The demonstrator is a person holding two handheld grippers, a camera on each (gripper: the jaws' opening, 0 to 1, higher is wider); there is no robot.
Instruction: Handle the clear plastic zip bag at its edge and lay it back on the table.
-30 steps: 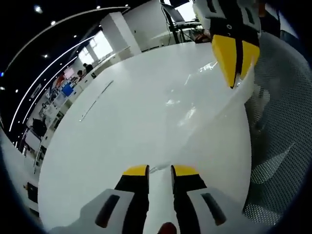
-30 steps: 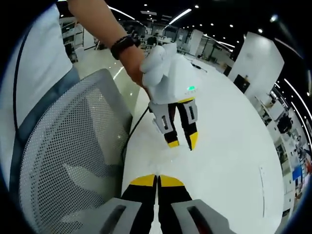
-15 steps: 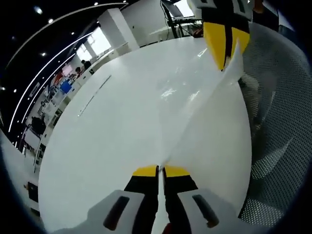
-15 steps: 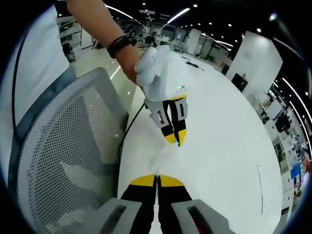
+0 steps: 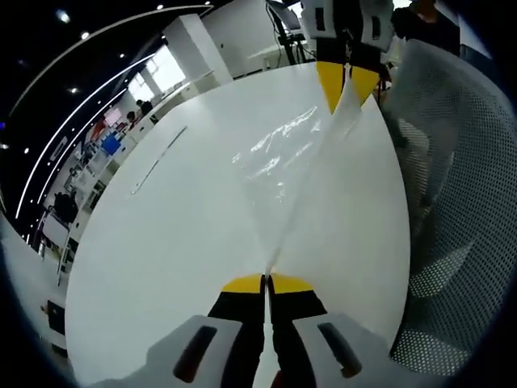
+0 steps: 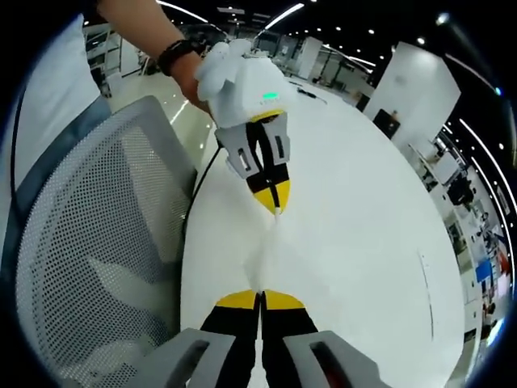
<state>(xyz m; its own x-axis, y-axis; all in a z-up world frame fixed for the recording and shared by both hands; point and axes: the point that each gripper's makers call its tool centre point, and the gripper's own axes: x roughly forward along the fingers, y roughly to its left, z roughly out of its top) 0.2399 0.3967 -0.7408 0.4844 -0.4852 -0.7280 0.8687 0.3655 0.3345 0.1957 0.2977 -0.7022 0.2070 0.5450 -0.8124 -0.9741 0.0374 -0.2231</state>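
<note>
- Above the white table (image 5: 178, 218), the clear zip bag (image 5: 303, 174) hangs stretched between the two tools, one edge pinched at each end.
- In the left gripper view, the left gripper (image 5: 266, 283) has its yellow tips pressed together on the near edge of the bag; the film rises from them as a narrow fold.
- At the far end of that fold, the right gripper (image 5: 346, 81) has its tips closed on the opposite edge, near the table's rim beside the mesh chair (image 5: 460, 202).
- In the right gripper view the same holds: the right gripper (image 6: 260, 301) pinches the bag (image 6: 265, 255), and the left gripper (image 6: 273, 198) clamps the other end, over the table (image 6: 363, 242) just inside its rim by the chair (image 6: 89, 242).
- To do this step well, I judge both tools should come down together and level, keeping the film lightly taut so it settles flat without folding under.
- The bag should land well inward from the rim, since both grips sit close to the chair side.
- Only once the film rests on the table should the tips part; letting go of one end early would likely let the bag swing and crumple.
</note>
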